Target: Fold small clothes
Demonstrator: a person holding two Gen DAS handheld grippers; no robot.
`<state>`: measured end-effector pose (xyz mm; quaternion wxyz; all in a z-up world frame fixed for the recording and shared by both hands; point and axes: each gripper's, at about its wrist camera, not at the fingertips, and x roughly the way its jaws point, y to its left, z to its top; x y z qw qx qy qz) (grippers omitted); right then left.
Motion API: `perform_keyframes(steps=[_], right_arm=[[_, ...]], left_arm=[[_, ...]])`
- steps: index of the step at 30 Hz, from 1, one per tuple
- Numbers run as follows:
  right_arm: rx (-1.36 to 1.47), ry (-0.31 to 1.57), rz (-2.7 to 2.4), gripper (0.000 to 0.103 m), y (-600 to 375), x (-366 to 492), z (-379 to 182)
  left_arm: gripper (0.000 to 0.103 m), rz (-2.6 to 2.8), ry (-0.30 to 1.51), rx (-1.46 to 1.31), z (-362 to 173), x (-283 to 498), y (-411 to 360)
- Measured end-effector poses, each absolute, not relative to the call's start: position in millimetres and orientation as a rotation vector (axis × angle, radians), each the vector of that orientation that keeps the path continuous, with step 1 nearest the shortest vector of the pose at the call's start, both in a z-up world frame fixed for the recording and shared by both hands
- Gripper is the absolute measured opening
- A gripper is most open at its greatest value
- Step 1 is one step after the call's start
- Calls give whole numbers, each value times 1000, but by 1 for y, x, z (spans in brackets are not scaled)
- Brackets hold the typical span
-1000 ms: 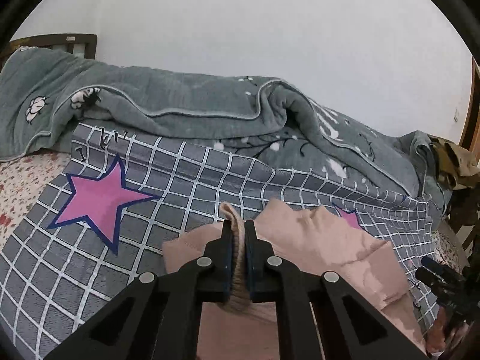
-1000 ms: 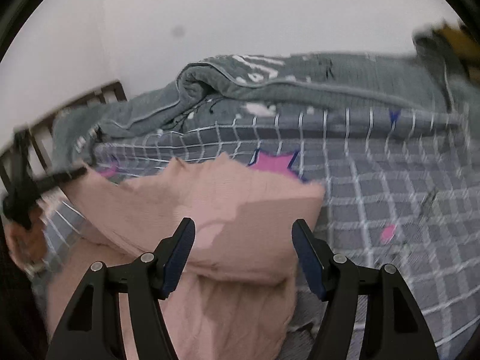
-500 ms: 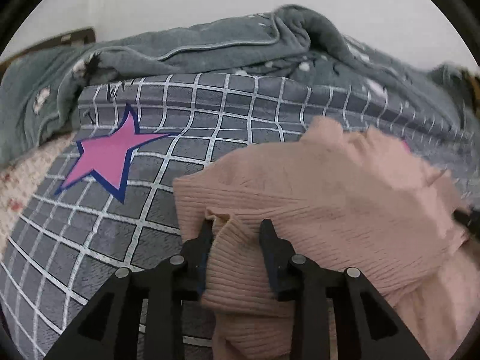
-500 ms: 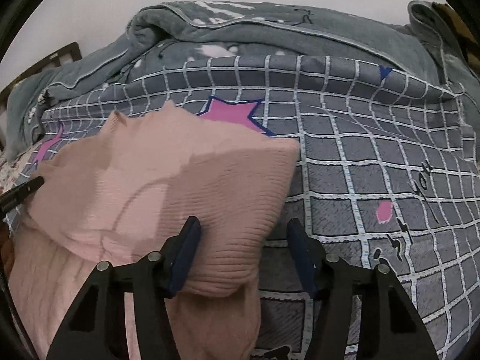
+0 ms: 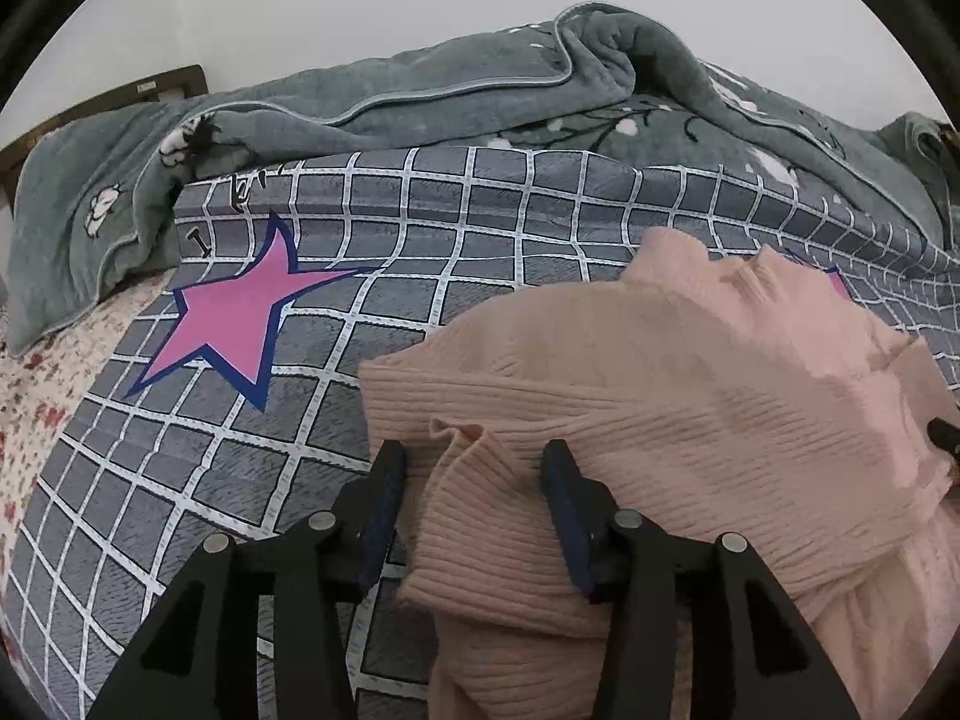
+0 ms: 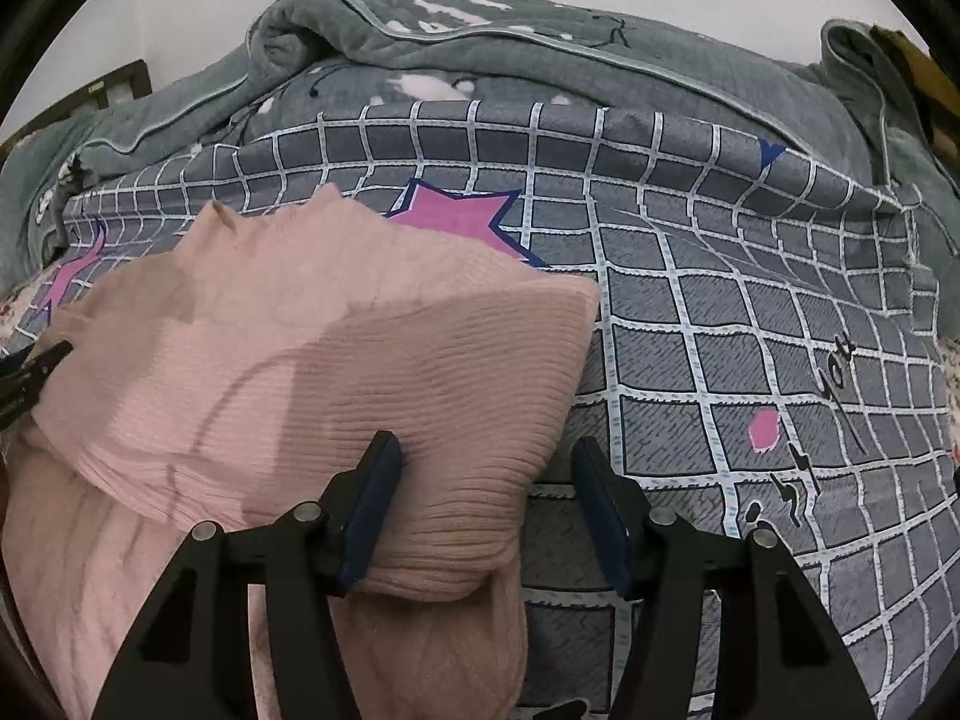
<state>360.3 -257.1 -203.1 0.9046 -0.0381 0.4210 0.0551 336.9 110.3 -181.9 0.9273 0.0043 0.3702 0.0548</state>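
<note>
Nearest the left tool (image 5: 474,471), its two black fingers stand wide apart, gripping nothing; a ruffled cuff of the pink ribbed knit sweater (image 5: 660,408) lies loose between them. The right tool (image 6: 486,468) is equally wide, straddling the sweater's (image 6: 312,372) folded right corner without clamping it. The sweater rests on the bed directly ahead of both tools, its upper half doubled over its lower half, so one fold looks laid and released. The next move likely calls for regripping an edge to fold again. Beyond lies a grey grid-patterned blanket with pink stars (image 5: 420,276); dark lettering on it is only partly legible. Farthest, a rumpled grey fleece quilt (image 5: 480,84) meets the white wall.
</note>
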Motion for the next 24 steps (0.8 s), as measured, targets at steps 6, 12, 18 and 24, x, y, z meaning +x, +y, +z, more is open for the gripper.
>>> perform_keyframes(steps=[6, 12, 18, 24], right_arm=[[-98, 850, 140, 57, -253, 354, -200], [-103, 832, 172, 57, -250, 346, -197], [-97, 840, 178, 57, -251, 351, -198], [-122, 836, 168, 57, -248, 350, -198]], left_arm=[[45, 113, 759, 8, -182, 337, 111], [45, 108, 758, 0, -183, 337, 112], [45, 100, 763, 0, -184, 339, 111], [46, 95, 762, -14, -183, 340, 113]])
